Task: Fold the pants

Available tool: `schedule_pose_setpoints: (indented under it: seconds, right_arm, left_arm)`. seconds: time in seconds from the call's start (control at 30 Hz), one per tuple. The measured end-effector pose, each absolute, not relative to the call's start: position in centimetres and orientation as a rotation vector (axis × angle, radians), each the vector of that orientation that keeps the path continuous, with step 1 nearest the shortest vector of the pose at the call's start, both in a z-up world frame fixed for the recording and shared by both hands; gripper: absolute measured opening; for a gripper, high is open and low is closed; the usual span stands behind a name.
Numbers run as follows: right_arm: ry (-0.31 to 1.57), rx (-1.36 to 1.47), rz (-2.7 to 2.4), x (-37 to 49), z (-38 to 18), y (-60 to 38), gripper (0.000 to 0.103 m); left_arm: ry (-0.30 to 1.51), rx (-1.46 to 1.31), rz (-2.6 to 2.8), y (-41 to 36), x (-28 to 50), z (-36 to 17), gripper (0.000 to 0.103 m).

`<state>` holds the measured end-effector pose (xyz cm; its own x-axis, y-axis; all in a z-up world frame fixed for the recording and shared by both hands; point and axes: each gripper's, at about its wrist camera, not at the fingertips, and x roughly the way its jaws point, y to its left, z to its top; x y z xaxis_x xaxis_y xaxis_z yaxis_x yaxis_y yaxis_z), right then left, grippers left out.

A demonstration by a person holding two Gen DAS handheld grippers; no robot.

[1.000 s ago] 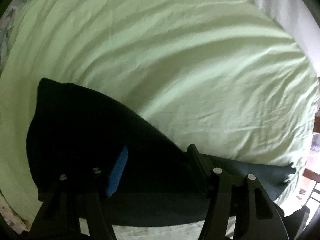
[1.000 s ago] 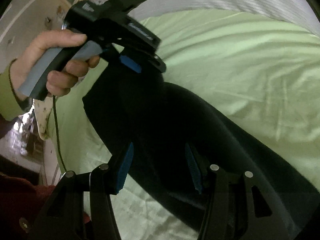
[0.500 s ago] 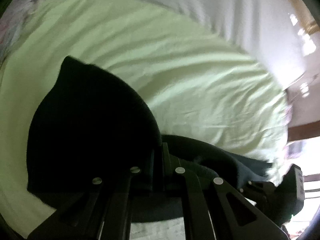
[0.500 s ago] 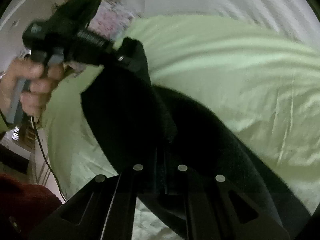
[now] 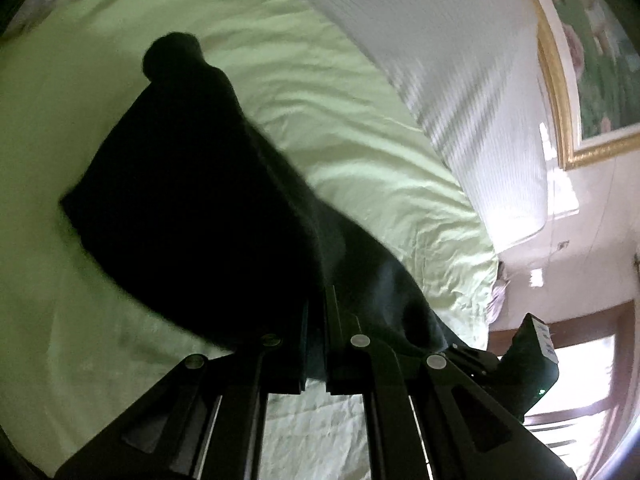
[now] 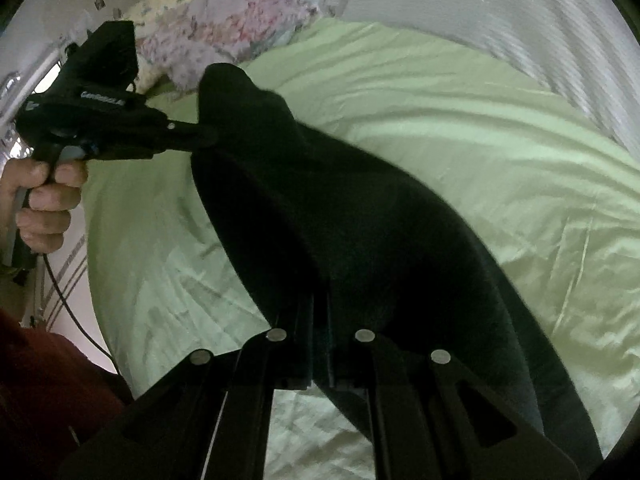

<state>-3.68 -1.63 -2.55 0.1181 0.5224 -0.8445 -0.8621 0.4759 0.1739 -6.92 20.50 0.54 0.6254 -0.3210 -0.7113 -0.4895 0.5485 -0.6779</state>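
Observation:
Black pants (image 5: 192, 216) are lifted off a pale green bed sheet (image 5: 352, 128). My left gripper (image 5: 316, 320) is shut on the pants' near edge, and the cloth hangs forward from it. My right gripper (image 6: 318, 312) is also shut on the pants (image 6: 340, 216), with the cloth stretched up and left from it. In the right wrist view the left gripper (image 6: 200, 136) pinches the far corner, held by a hand (image 6: 44, 200). The right gripper's body shows in the left wrist view (image 5: 528, 364) at lower right.
A white striped cover (image 5: 448, 60) lies along the far side of the bed. A floral pillow (image 6: 224, 28) sits at the bed's head. A gold-framed picture (image 5: 592, 52) hangs on the wall, with a bright window (image 5: 580, 380) below it.
Both grippers closed on the pants from open and have lifted the cloth up off the sheet. The views tilted upward, showing more of the wall and pillow.

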Motion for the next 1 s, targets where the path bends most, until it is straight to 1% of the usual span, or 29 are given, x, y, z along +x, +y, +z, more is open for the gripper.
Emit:
schedule_pose_setpoints:
  seconds: [0.33,0.7,0.83,0.9,0.93,0.97,1.0]
  right_arm:
    - [1.06,-0.506,1.043,-4.5,-4.1,-0.7,0.006]
    - [1.084,-0.565,1.041,-4.9,-5.2,-0.8,0.006]
    - [1.11,-0.557,1.04,-4.5,-5.4,-0.8,0.006]
    - [1.151,-0.51,1.039,-4.3,-5.5,-1.0,0.008]
    - [1.163,-0.494,1.039,-4.3,-5.6,-1.0,0.01]
    - [1.177,-0.478,1.037,-4.2,-5.5,-1.0,0.017]
    - [1.183,-0.462,1.034,-4.2,-5.3,-1.1,0.027]
  left_arm:
    - [0.928,-1.1,0.105,20.0,-8.9,-3.2,0.004]
    - [0.952,-1.101,0.083,19.5,-9.8,-4.7,0.004]
    - [0.975,-1.097,0.082,19.4,-9.9,-5.0,0.006]
    - [0.99,-1.096,0.1,19.8,-10.2,-5.1,0.012]
    - [0.997,-1.095,0.117,20.2,-10.5,-5.0,0.018]
    - [1.004,-1.1,0.13,20.5,-10.7,-4.9,0.029]
    - [1.012,-1.112,0.149,21.0,-11.0,-4.9,0.035]
